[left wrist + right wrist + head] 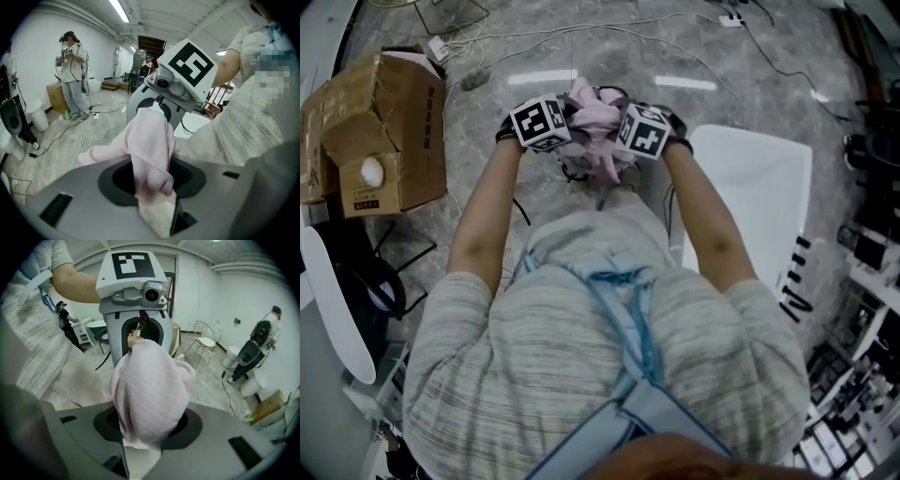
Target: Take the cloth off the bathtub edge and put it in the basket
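The cloth (595, 117) is off the bathtub (764, 173). It hangs bunched in the air between the two grippers, in front of the person, over the floor (487, 178) and just left of the white tub. The left gripper (157, 208) is clamped on one fold, which rises out from between its jaws. The right gripper (140, 451) grips another fold the same way. The two tools face each other close together with the pink bundle between them. So the first half of the task looks done; what is left is the carry to the basket and the release. No basket can be made out for sure in any view. A dark wire shape shows under the cloth in the head view, too hidden to name.
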Tool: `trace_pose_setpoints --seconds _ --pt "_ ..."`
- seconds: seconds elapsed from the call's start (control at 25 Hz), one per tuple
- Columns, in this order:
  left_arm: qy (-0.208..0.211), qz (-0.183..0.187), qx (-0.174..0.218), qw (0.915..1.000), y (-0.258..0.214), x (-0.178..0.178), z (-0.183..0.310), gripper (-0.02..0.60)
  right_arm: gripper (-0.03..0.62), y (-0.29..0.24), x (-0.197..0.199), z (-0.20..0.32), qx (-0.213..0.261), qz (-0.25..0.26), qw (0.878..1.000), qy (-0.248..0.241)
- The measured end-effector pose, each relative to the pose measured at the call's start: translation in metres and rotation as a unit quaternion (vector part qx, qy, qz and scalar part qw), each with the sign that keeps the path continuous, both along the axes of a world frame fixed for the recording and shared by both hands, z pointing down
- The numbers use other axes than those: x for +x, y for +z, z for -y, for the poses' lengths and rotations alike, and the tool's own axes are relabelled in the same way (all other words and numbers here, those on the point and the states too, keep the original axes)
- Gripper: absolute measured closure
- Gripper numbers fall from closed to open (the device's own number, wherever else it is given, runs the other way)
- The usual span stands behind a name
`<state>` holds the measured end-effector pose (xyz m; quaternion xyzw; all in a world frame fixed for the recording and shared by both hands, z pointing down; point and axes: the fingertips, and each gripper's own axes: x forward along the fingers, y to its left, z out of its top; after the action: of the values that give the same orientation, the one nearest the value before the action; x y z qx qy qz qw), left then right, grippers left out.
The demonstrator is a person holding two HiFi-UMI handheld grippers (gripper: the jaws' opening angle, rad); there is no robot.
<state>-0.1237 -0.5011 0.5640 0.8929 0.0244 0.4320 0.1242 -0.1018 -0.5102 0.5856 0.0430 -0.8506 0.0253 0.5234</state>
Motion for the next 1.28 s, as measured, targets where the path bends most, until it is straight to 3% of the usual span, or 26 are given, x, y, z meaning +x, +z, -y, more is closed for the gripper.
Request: trace_pose_setpoints --seconds 0.28,0.88,1.28 --pt "-0.003 0.002 0.015 0.9999 -0.013 -0.002 0.021 0.414 0.425 -0.015 -0.001 0.021 0.02 0.001 1.0 0.002" --pt "-0.013 0.031 -0.032 0.9989 0.03 0.002 0.007 0.414 0.422 0.025 0.003 0.005 -0.031 -0.014 0.999 0.012" --pt "-0.007 0.062 -0.011 0.998 0.036 0.005 0.01 0.411 0.421 0.04 0.009 0.004 -0.028 -0.058 0.998 0.014"
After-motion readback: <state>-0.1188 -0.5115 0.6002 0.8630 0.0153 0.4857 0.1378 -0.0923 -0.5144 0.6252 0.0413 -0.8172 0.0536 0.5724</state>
